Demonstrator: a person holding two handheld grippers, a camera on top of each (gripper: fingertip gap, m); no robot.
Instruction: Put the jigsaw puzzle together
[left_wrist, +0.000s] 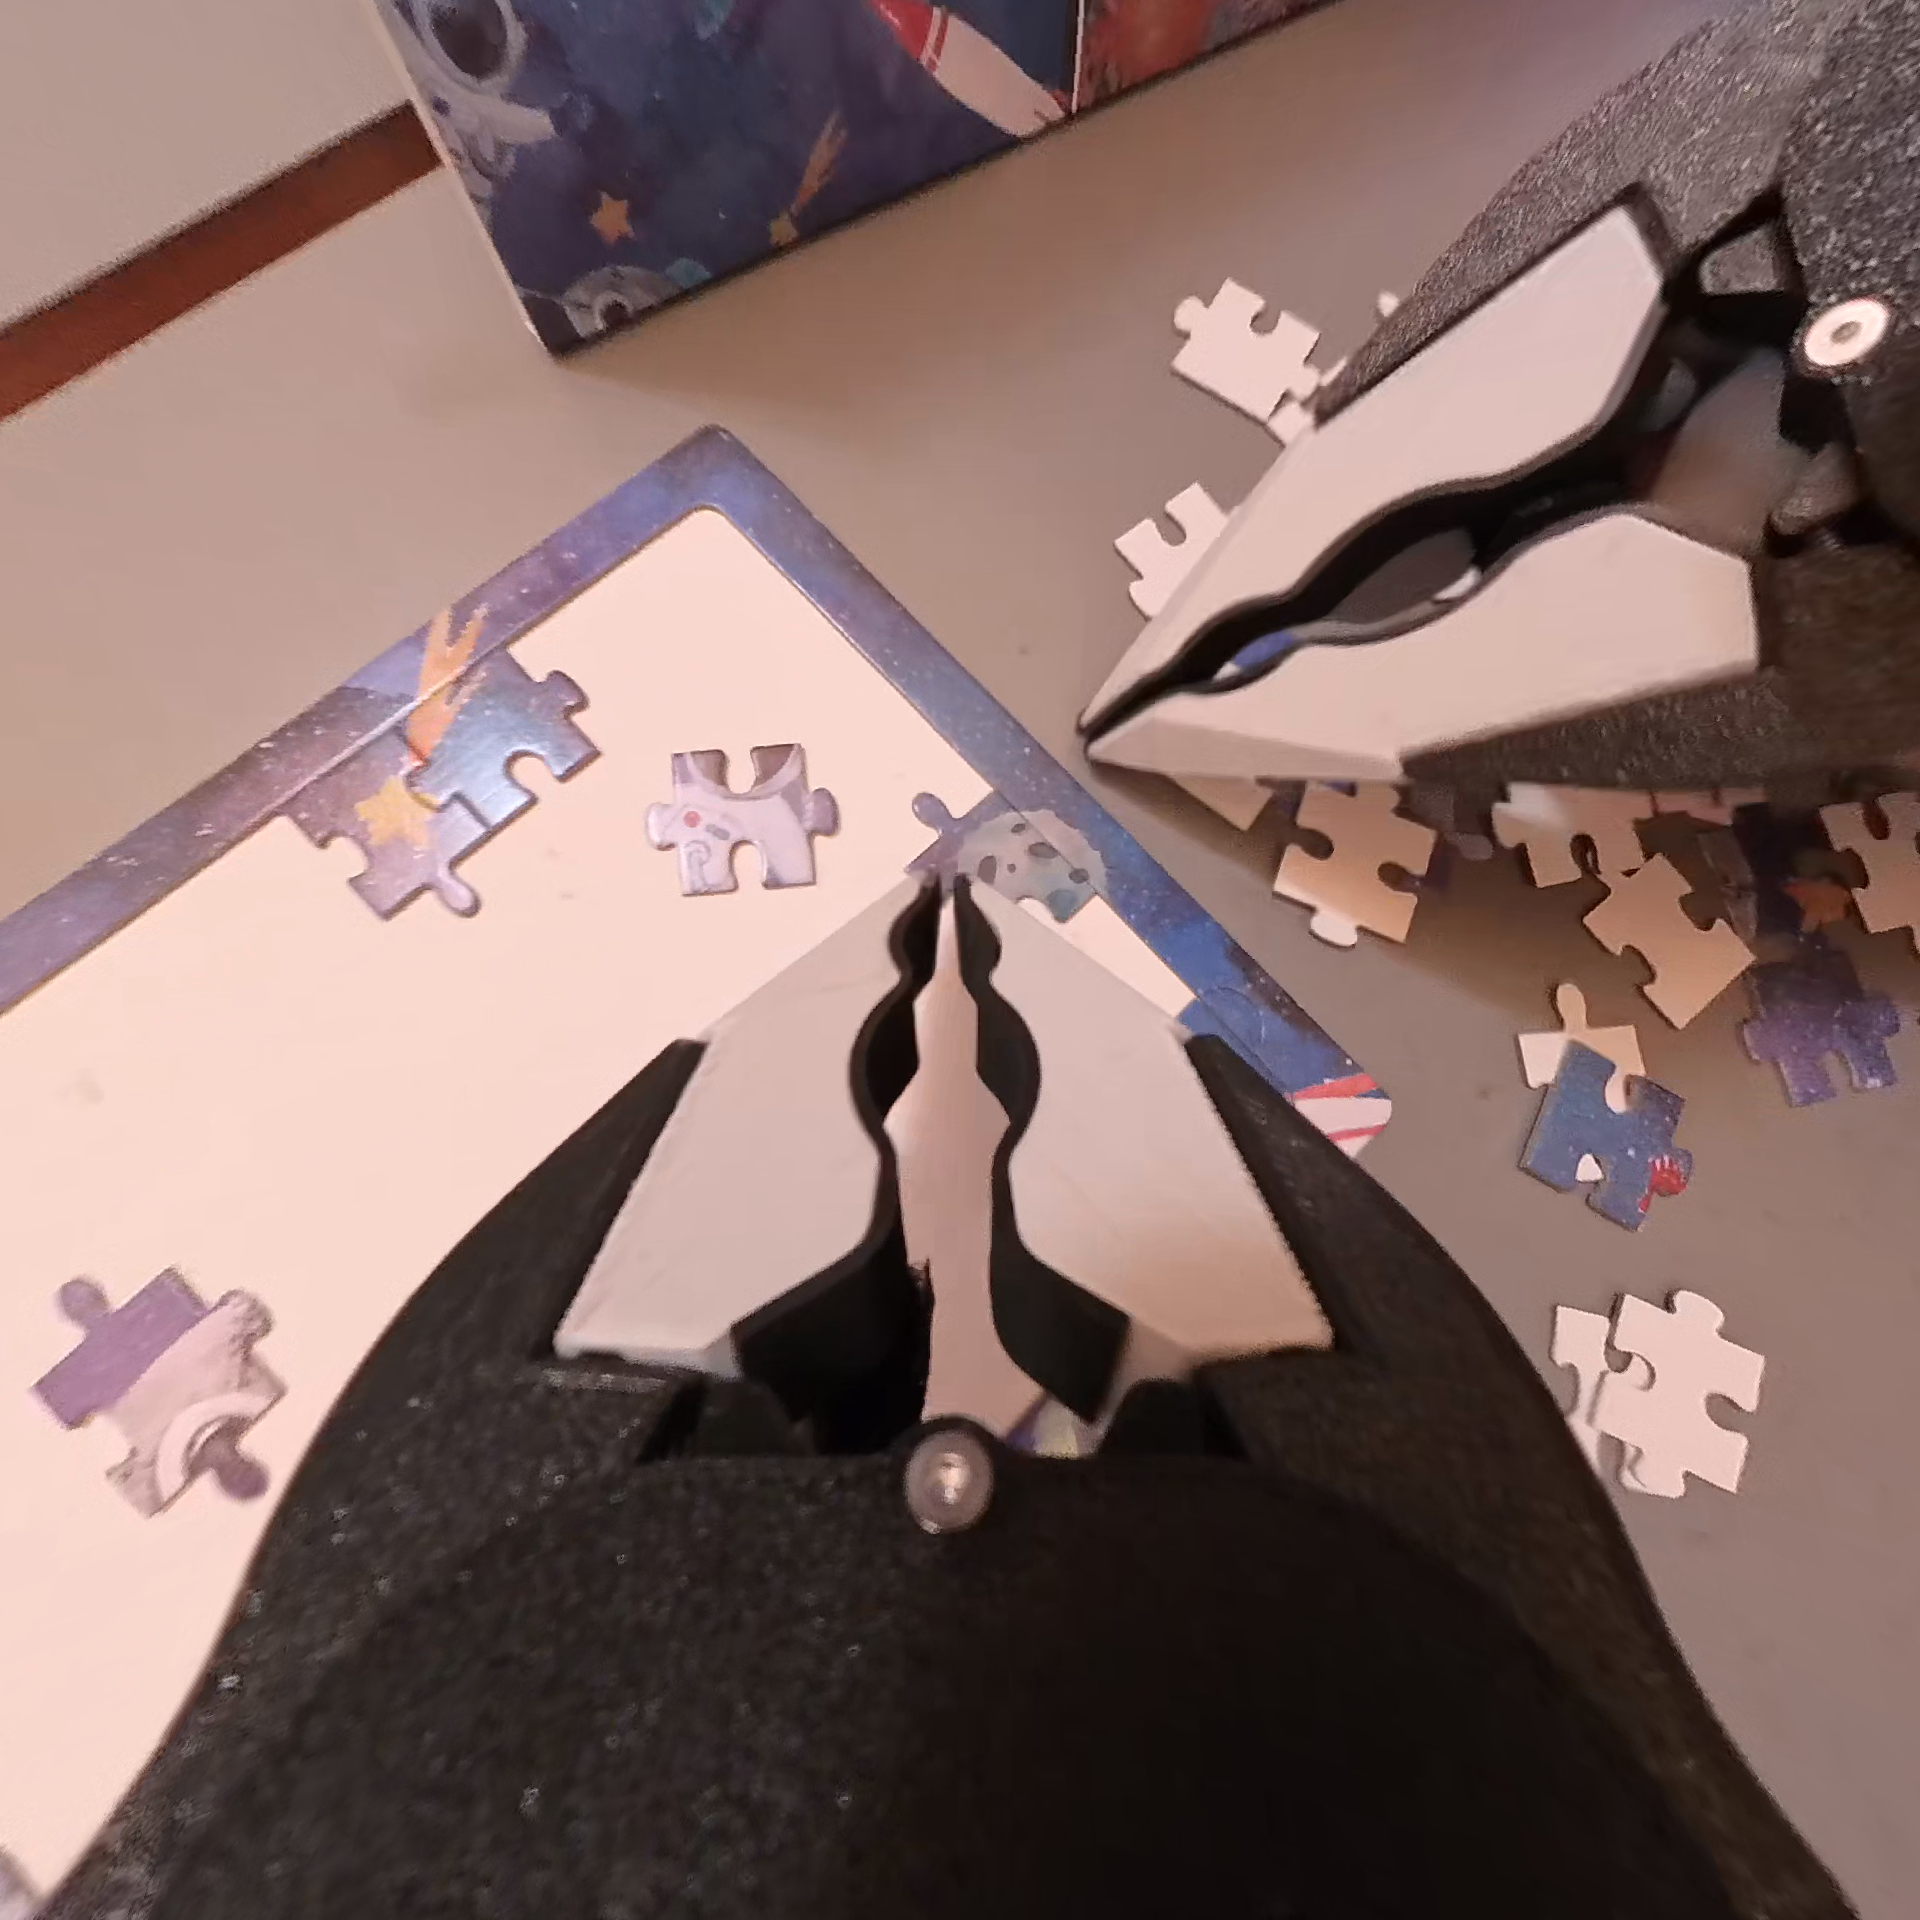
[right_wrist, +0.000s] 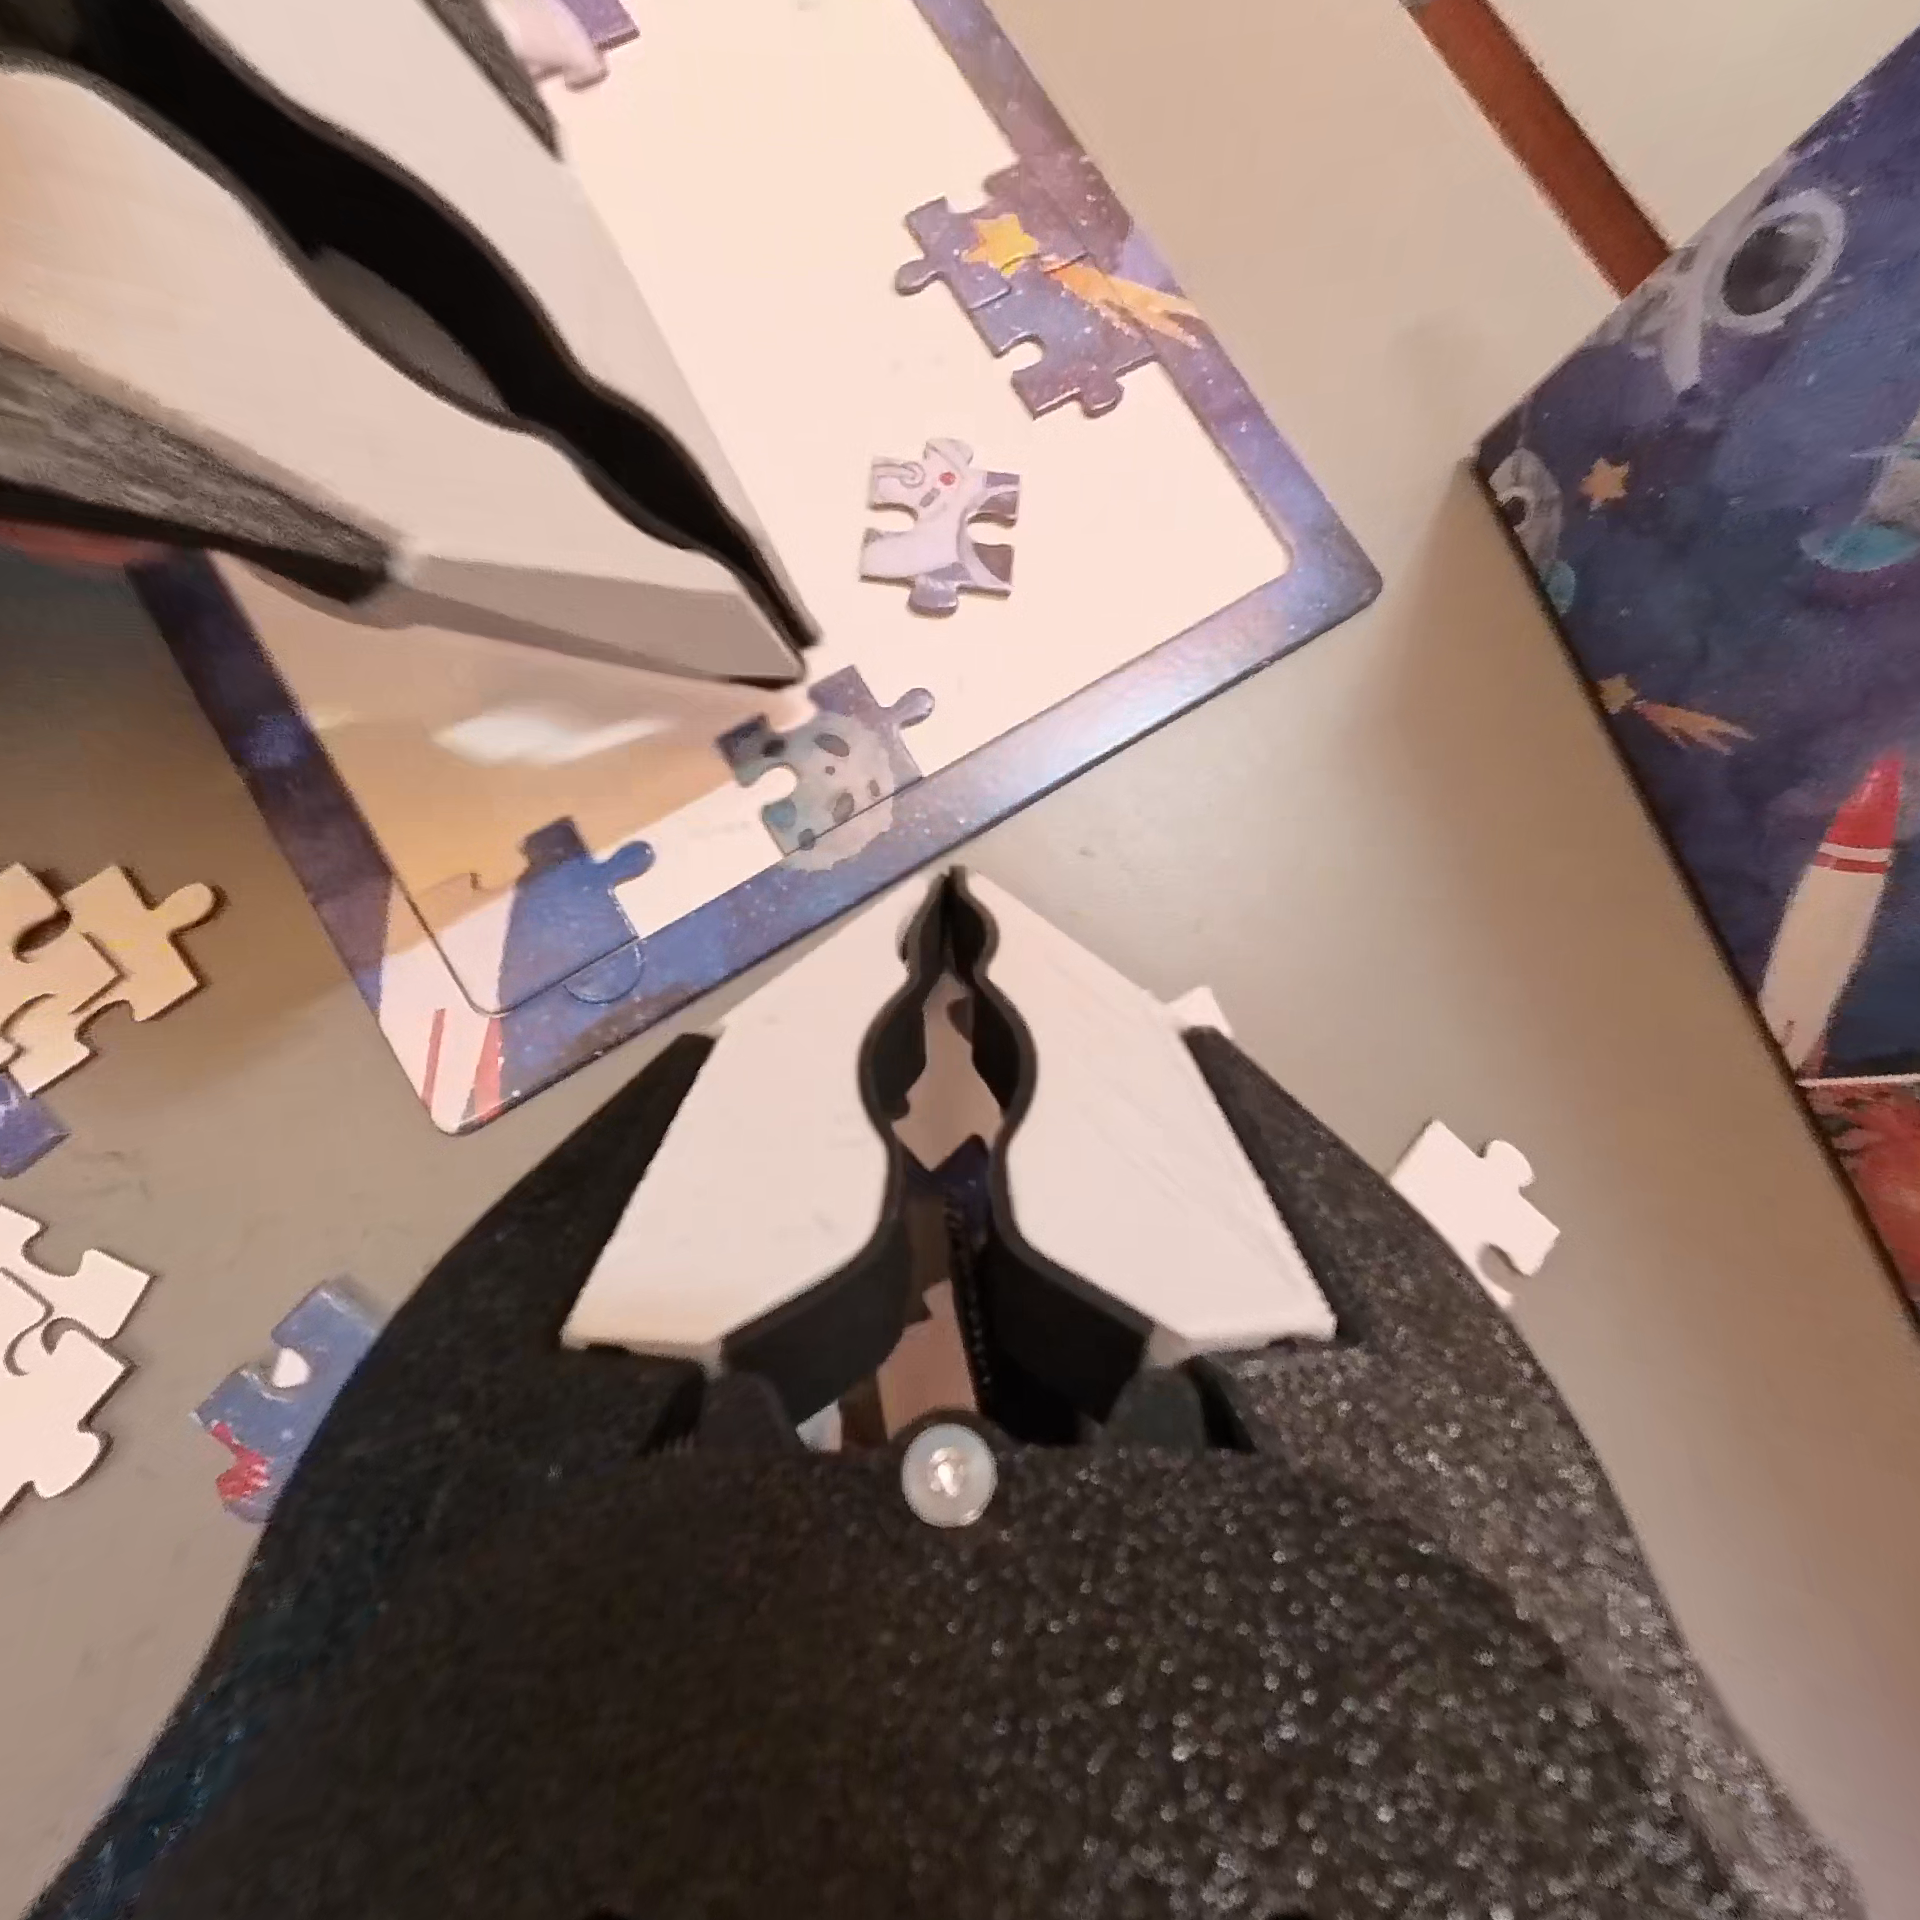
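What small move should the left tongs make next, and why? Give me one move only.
Probably press the left tongs down onto the moon piece to seat it flat. Their closed tips sit at its inner edge, and the piece already lies against the frame border, its picture roughly lining up with the border's. The right tongs, also closed, are off the board.

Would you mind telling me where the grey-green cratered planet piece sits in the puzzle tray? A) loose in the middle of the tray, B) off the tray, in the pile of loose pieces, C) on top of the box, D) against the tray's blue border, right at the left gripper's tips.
D: the planet piece lies flush against the blue border of the tray, with the left gripper tips right at its edge.
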